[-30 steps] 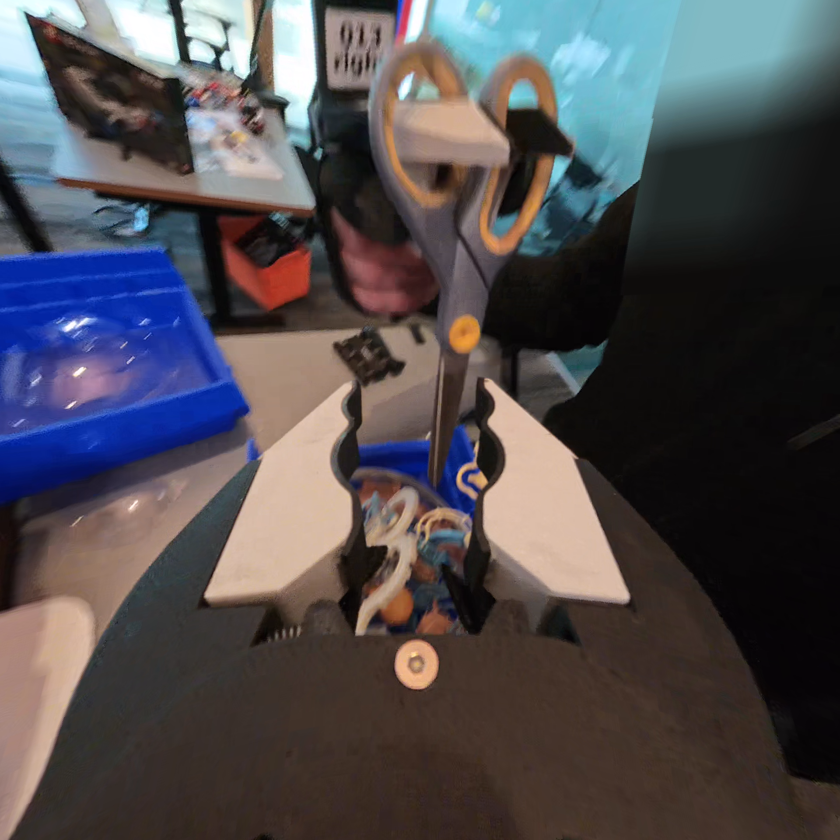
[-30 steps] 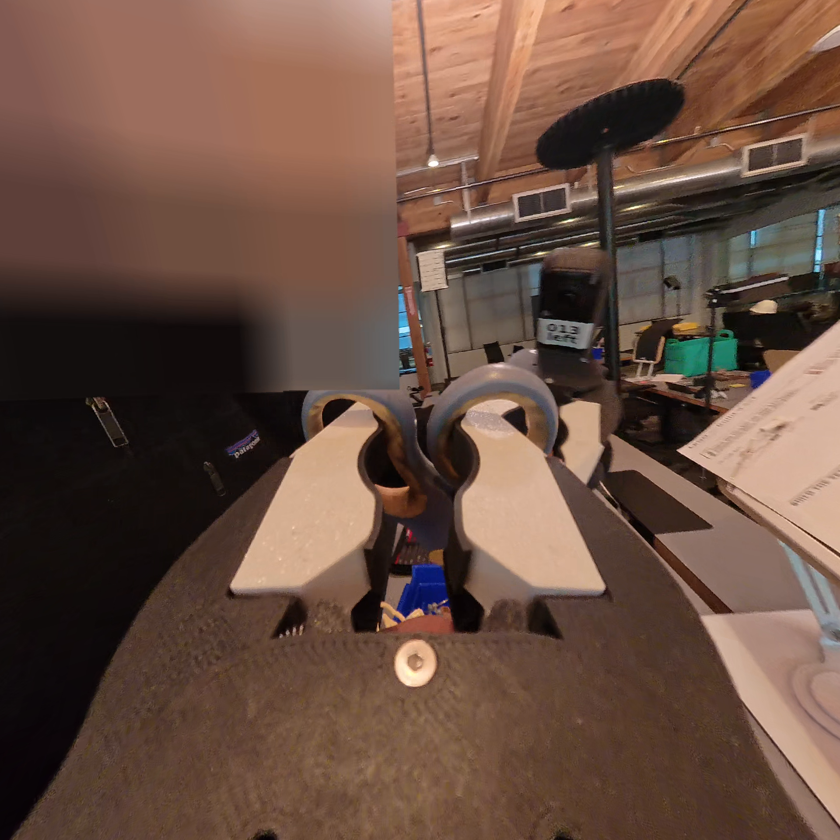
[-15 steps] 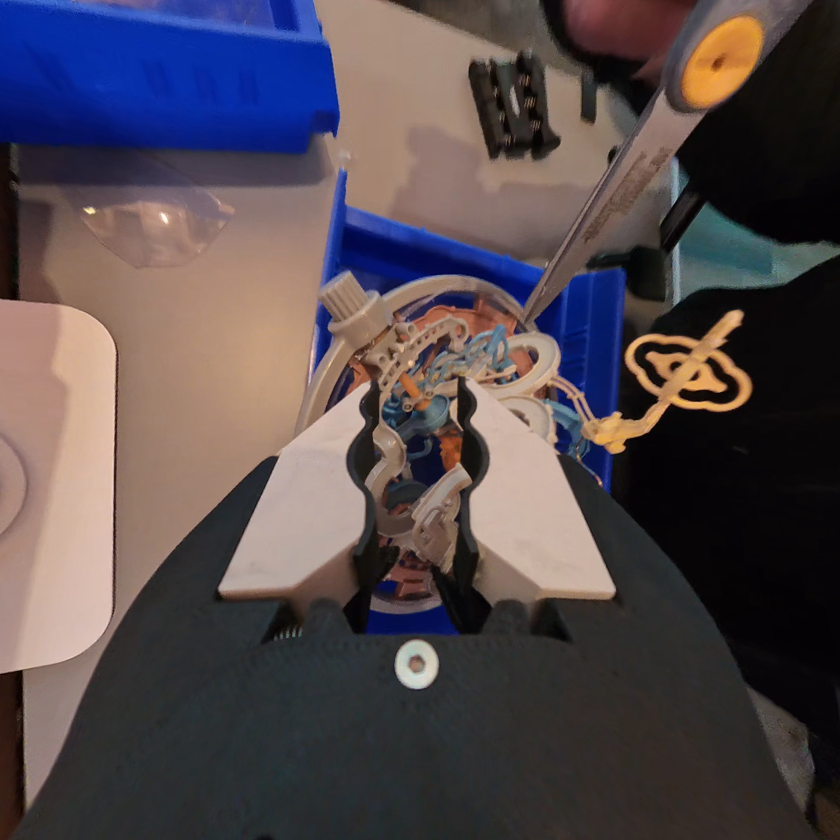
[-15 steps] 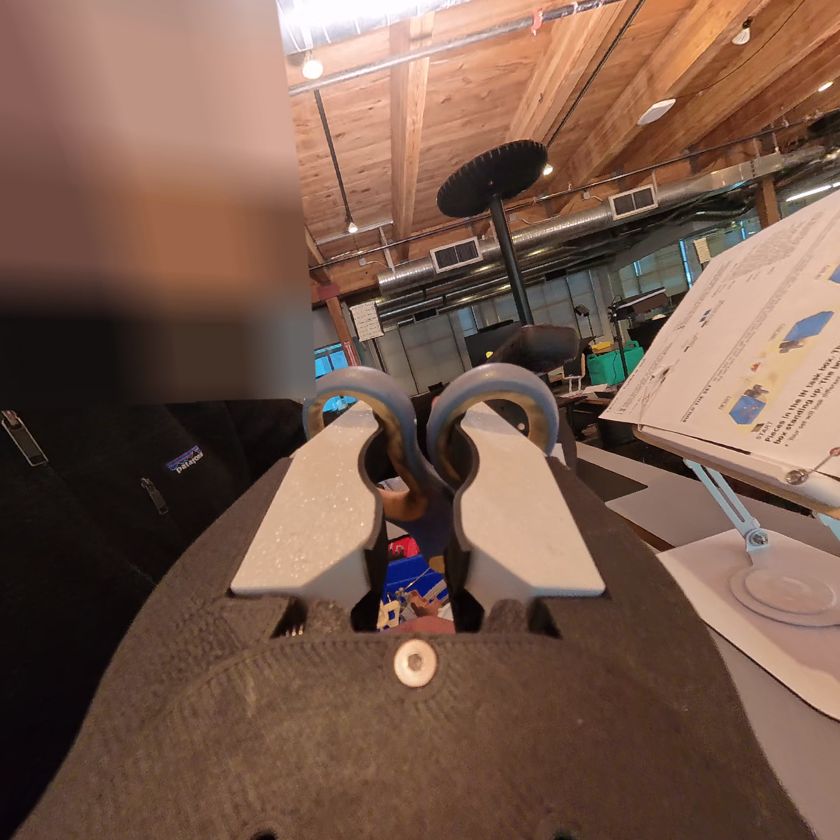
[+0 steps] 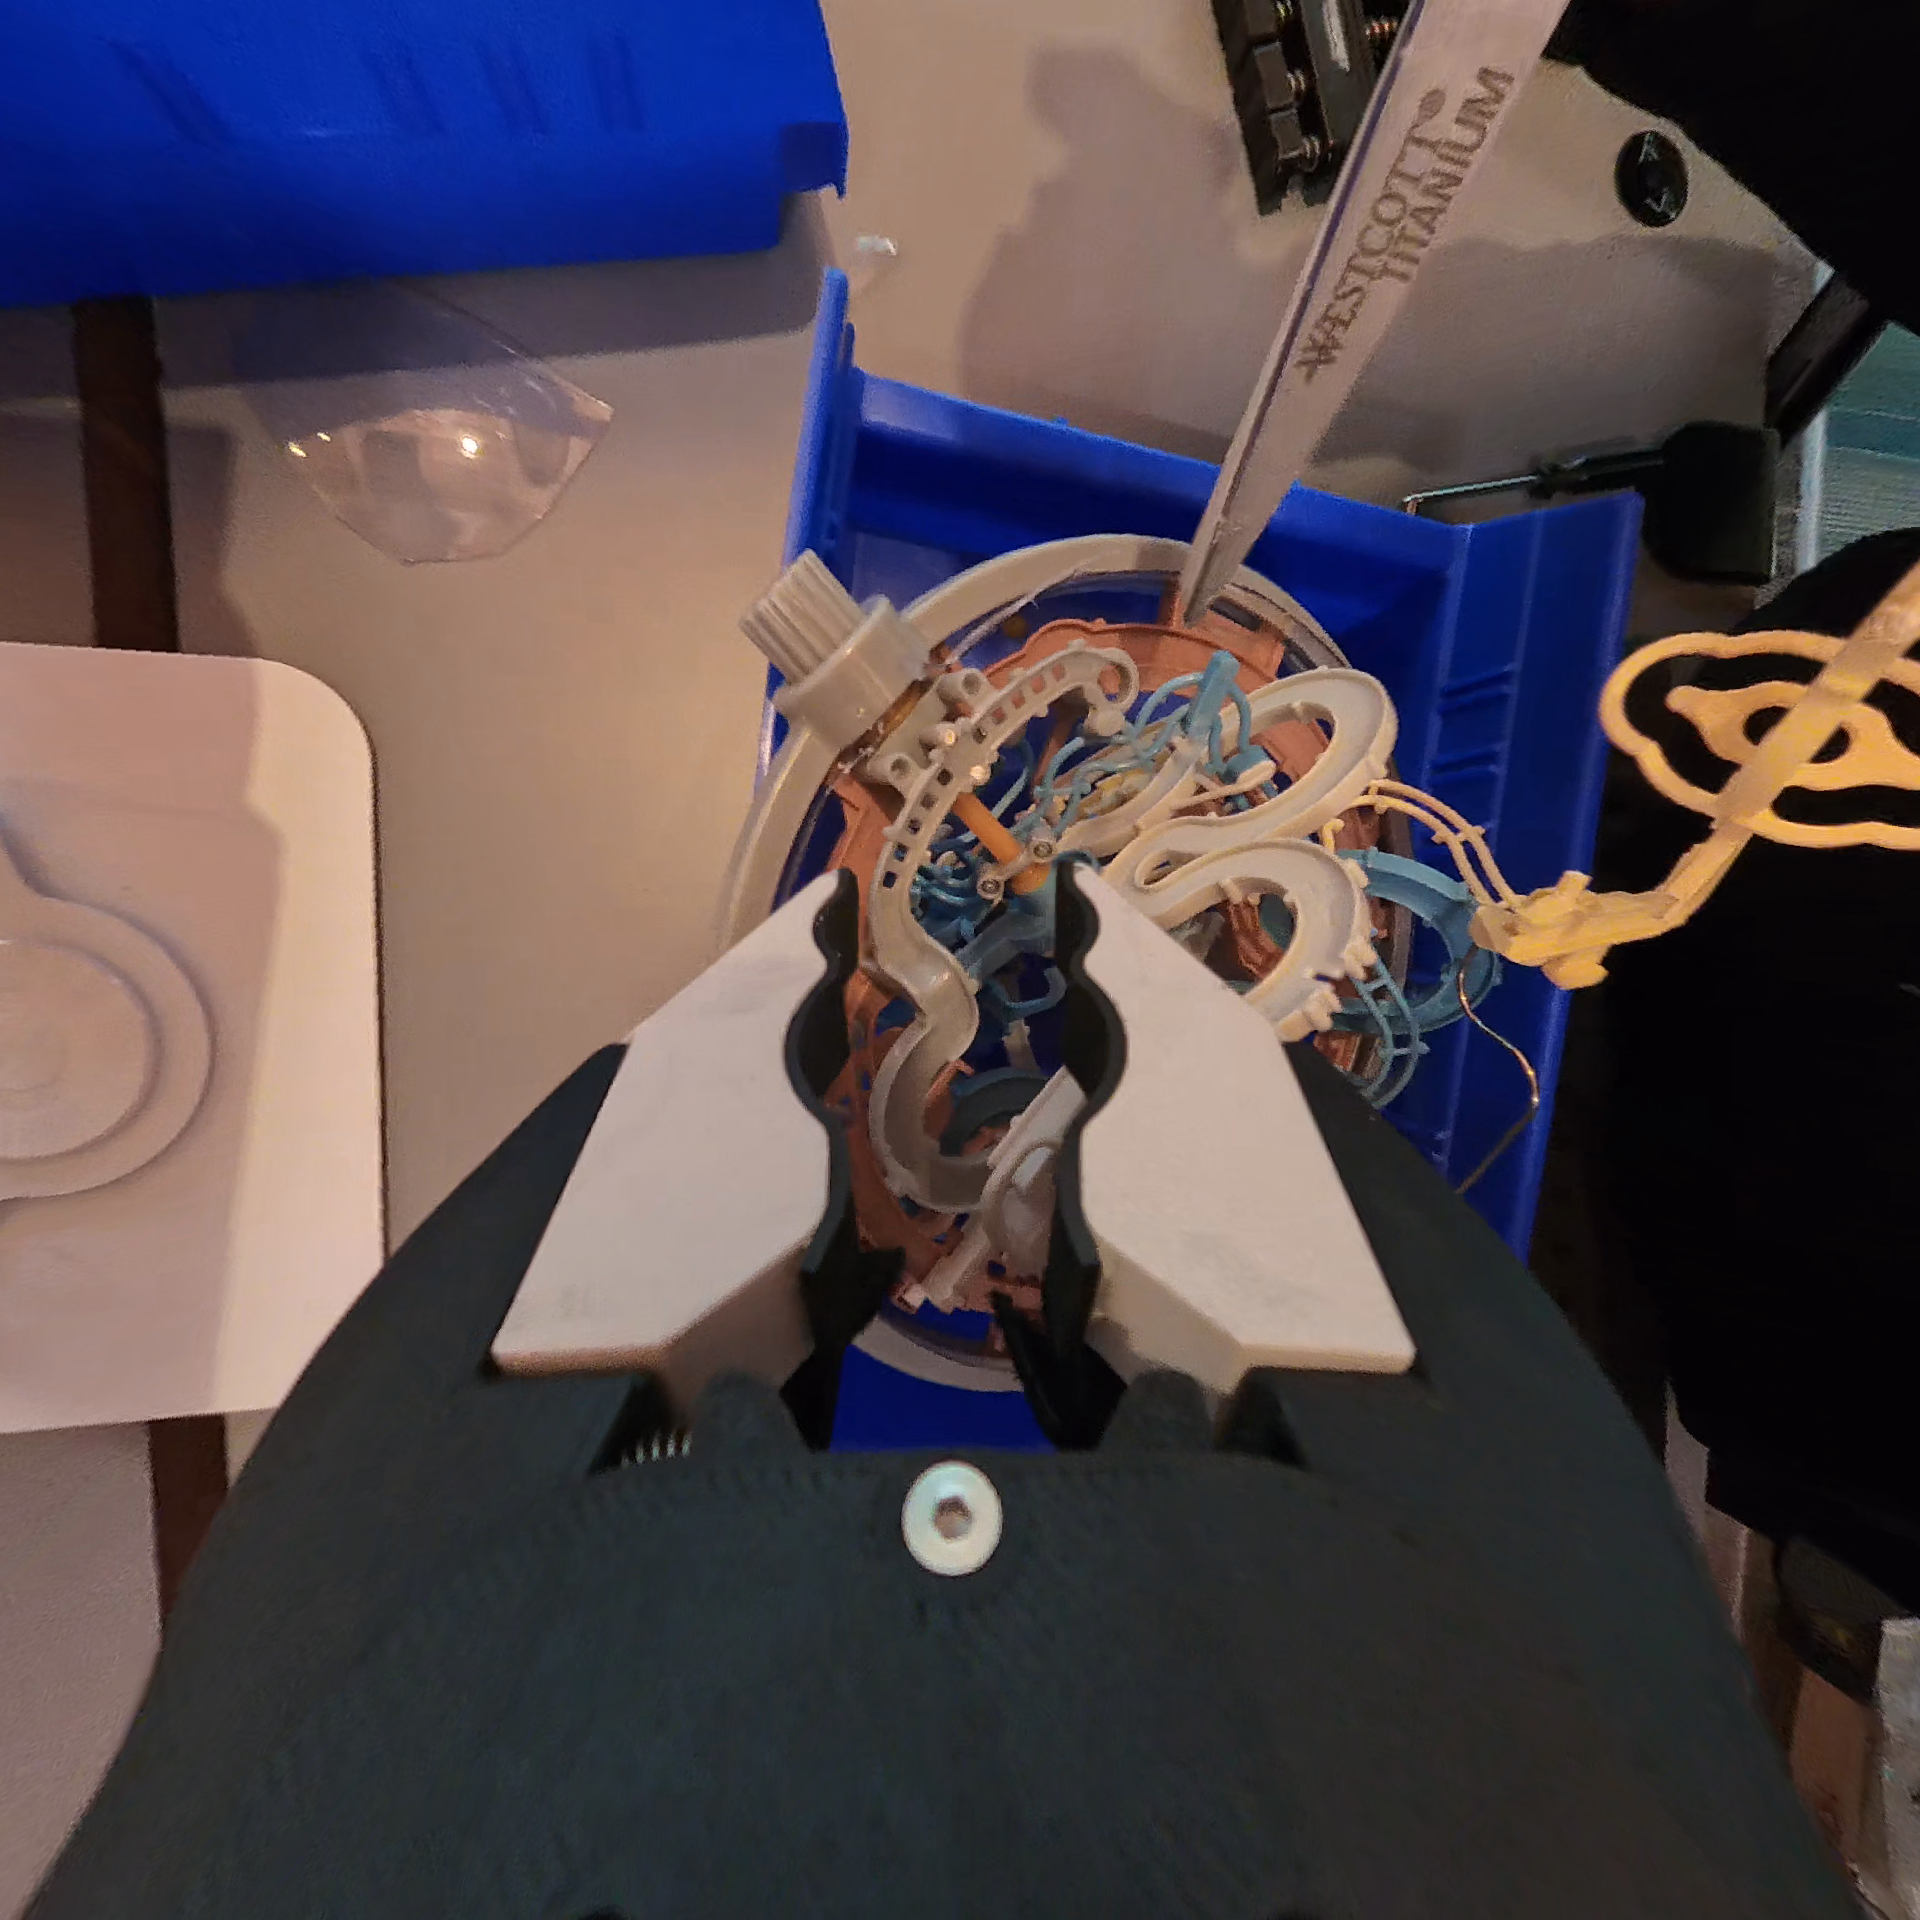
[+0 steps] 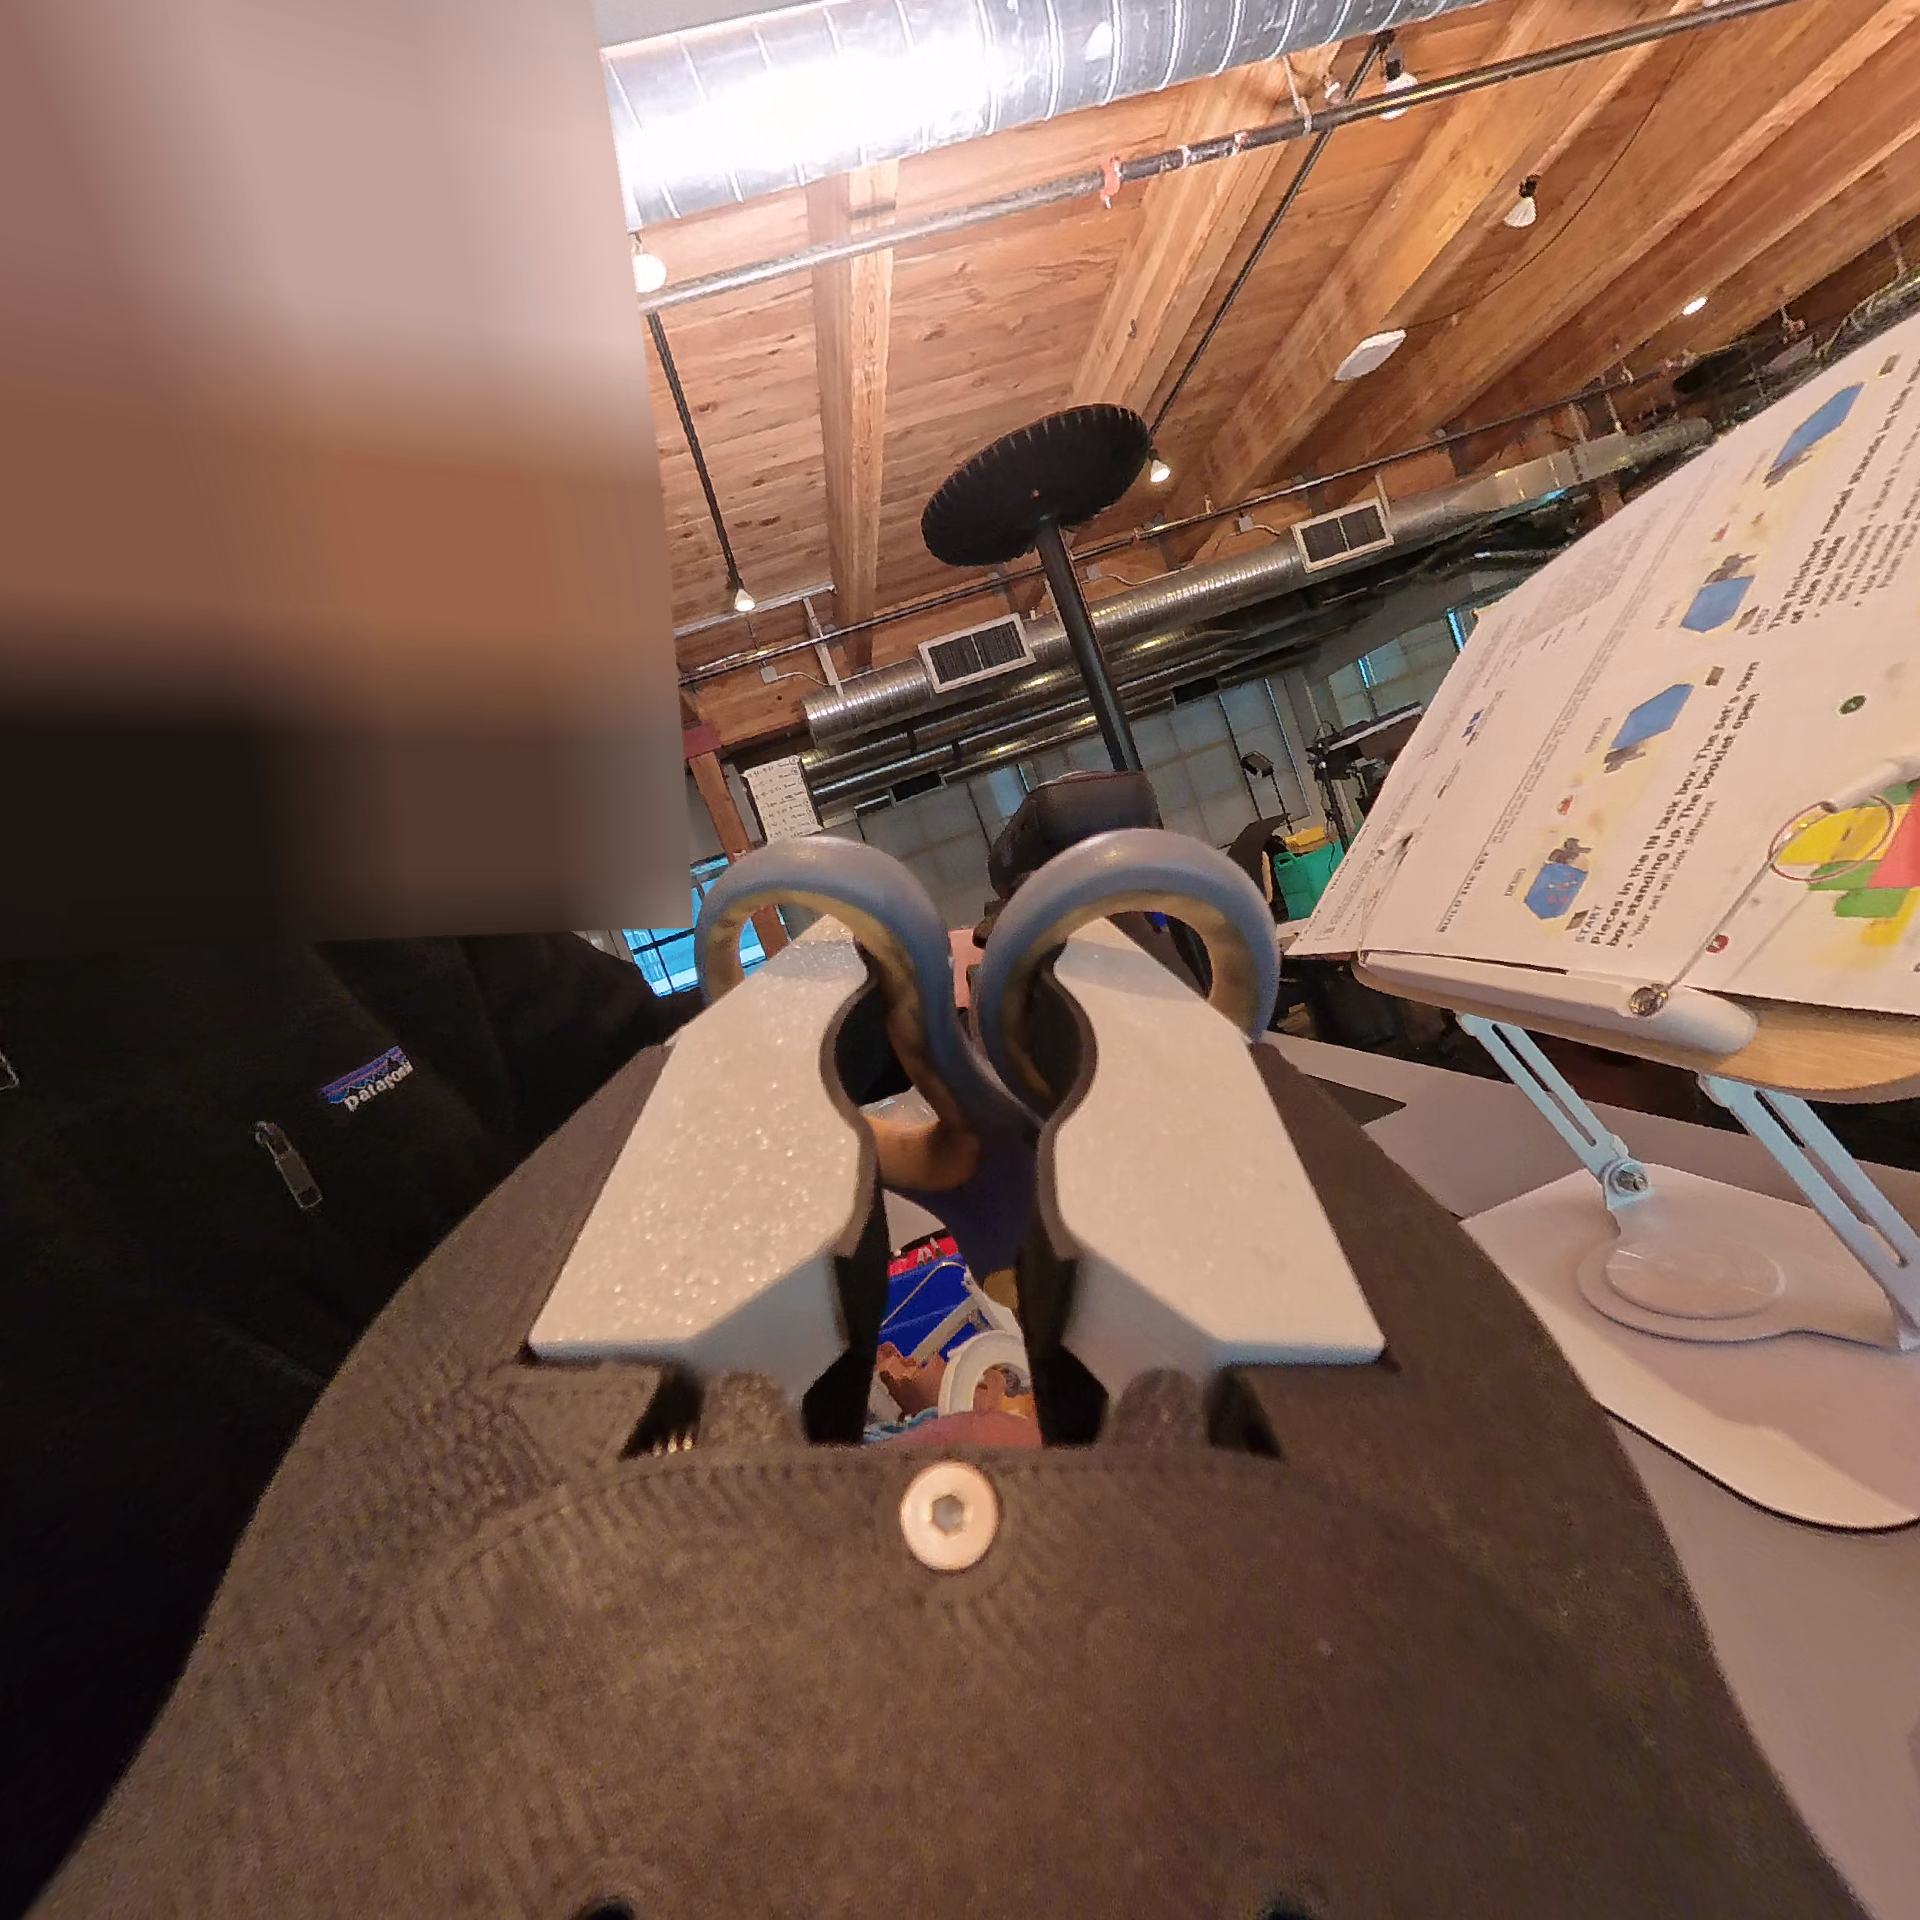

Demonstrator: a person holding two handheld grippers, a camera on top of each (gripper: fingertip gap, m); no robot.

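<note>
My left gripper [image 5: 956, 883] is shut on a round toy maze [image 5: 1226, 873] of grey, white, blue and copper plastic tracks, and holds it over a small blue bin [image 5: 1507, 727]. A grey track runs between the fingers. A cream plastic piece [image 5: 1766, 748] sticks out of the maze to the right. My right gripper [image 6: 971, 966] is shut on the grey and yellow handles of a pair of scissors [image 6: 1143, 883]. The closed scissor blades [image 5: 1351, 291] come down from the upper right, and their tip touches the maze's far rim.
A large blue bin [image 5: 395, 135] stands at the far left, with a clear plastic dome [image 5: 436, 457] in front of it. A white stand base [image 5: 156, 1039] lies on the left. An instruction sheet on a stand [image 6: 1662, 831] is at my right. A person's black jacket [image 6: 208, 1143] is close by. The tips of one gripper are about 20 cm away from the tips of the other.
The left gripper has tipped from facing forward to looking down on the bin, with the maze still in it. The scissors' tip has come down onto the maze's rim. The right view tilted upward.
</note>
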